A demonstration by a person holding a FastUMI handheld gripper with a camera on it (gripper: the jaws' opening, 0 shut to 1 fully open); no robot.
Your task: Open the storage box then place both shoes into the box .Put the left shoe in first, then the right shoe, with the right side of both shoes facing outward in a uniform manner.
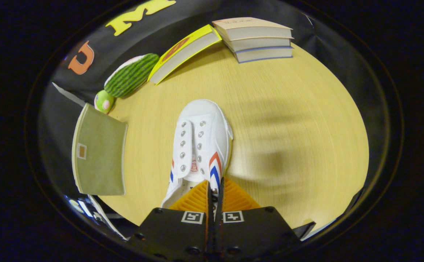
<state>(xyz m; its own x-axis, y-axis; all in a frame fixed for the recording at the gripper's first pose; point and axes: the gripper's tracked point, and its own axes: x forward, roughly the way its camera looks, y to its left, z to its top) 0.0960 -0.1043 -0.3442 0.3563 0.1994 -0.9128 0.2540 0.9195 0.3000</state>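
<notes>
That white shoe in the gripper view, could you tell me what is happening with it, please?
A person's handheld gripper has its jaws nearly closed on the heel rim of the white shoe, whose toe points away over the wooden table. The olive fabric storage box sits off to the shoe's left by the table edge. A green plush toy, a yellow book and a stack of books lie beyond.
</notes>
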